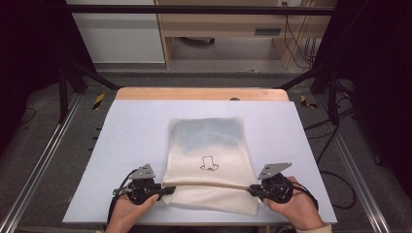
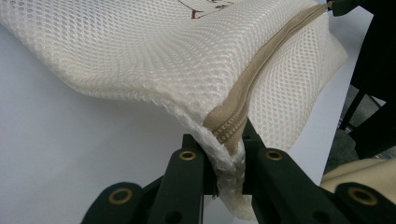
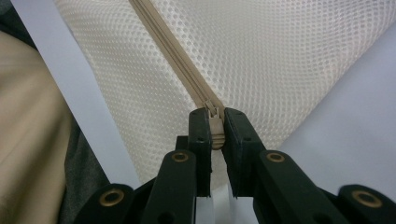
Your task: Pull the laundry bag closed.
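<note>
A cream mesh bag (image 1: 209,160) lies flat in the middle of the pale table (image 1: 131,131), with a small black drawing on it and a tan zipper (image 1: 209,184) running across near its front end. My left gripper (image 1: 165,190) is shut on the bag's left corner (image 2: 224,154) where the zipper (image 2: 252,84) ends. My right gripper (image 1: 252,189) is shut on the zipper pull (image 3: 215,123) at the right end of the zipper (image 3: 168,46). The mesh (image 3: 280,60) stretches between the two grippers.
A wooden strip (image 1: 201,93) borders the table's far edge. Black frame legs (image 1: 65,82) stand at both far corners, and cables (image 1: 335,179) lie on the floor to the right. Bare table surface surrounds the bag on every side.
</note>
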`<action>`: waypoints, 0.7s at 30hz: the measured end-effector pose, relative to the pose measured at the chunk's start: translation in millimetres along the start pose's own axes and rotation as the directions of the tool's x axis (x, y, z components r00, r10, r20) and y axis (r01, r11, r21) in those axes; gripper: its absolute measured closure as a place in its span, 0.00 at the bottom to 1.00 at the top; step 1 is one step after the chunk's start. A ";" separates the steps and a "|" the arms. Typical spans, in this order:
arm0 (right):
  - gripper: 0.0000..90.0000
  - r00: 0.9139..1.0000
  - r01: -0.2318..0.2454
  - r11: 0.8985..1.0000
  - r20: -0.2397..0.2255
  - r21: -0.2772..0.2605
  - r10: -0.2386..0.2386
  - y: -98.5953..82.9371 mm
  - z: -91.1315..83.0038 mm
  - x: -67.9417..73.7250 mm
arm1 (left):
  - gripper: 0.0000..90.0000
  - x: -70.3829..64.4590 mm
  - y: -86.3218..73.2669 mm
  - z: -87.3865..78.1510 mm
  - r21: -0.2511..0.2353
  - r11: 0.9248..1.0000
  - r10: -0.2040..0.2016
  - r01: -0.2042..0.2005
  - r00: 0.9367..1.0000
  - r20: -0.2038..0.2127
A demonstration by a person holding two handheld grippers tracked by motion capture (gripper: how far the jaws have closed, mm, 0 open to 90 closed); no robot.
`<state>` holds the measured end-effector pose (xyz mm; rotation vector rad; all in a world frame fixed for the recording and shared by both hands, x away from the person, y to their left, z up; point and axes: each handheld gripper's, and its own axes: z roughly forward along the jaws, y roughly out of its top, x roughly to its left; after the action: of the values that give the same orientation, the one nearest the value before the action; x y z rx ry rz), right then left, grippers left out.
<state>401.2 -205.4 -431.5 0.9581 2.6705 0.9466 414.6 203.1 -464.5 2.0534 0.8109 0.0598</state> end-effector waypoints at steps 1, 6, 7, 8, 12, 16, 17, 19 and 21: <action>0.91 1.000 -0.007 1.000 0.003 0.002 0.007 -0.5 -0.3 0.3 | 0.93 0.1 0.0 0.3 0.001 1.000 0.000 0.000 1.000 0.003; 0.91 1.000 -0.011 1.000 0.007 0.012 0.011 -4.2 0.8 -0.9 | 0.93 0.7 0.3 -0.7 -0.001 1.000 0.001 -0.001 1.000 0.005; 0.91 1.000 -0.012 1.000 0.007 0.014 0.012 -5.0 0.7 -1.7 | 0.93 0.6 0.3 -0.7 -0.001 1.000 0.001 -0.001 1.000 0.003; 0.91 1.000 -0.014 1.000 0.006 0.014 0.014 -5.8 1.0 -2.2 | 0.93 0.5 0.4 -0.8 -0.001 1.000 0.001 -0.001 1.000 0.004; 0.91 1.000 -0.019 1.000 0.009 0.022 0.019 -7.7 1.4 -2.1 | 0.93 -0.7 1.0 -1.6 -0.003 1.000 0.010 -0.010 1.000 0.001; 0.91 1.000 -0.017 1.000 0.006 0.025 0.017 -8.6 1.8 -3.2 | 0.93 -0.5 1.3 -2.1 -0.006 1.000 0.009 -0.009 1.000 0.002; 0.91 1.000 -0.022 0.999 0.008 0.030 0.022 -8.7 2.2 -3.1 | 0.93 -0.5 1.2 -2.1 -0.006 1.000 0.006 -0.006 1.000 0.003; 0.91 1.000 -0.022 0.999 0.006 0.032 0.022 -9.3 3.1 -3.4 | 0.93 0.1 1.3 -2.6 -0.007 1.000 0.006 -0.006 1.000 0.003; 0.91 1.000 -0.023 0.999 0.005 0.037 0.023 -10.1 3.7 -3.7 | 0.93 0.5 1.5 -3.5 -0.008 1.000 0.006 -0.006 1.000 0.001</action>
<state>400.1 -211.7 -440.8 0.9995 2.6872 0.9016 414.6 205.3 -461.4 2.0480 0.8027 0.0660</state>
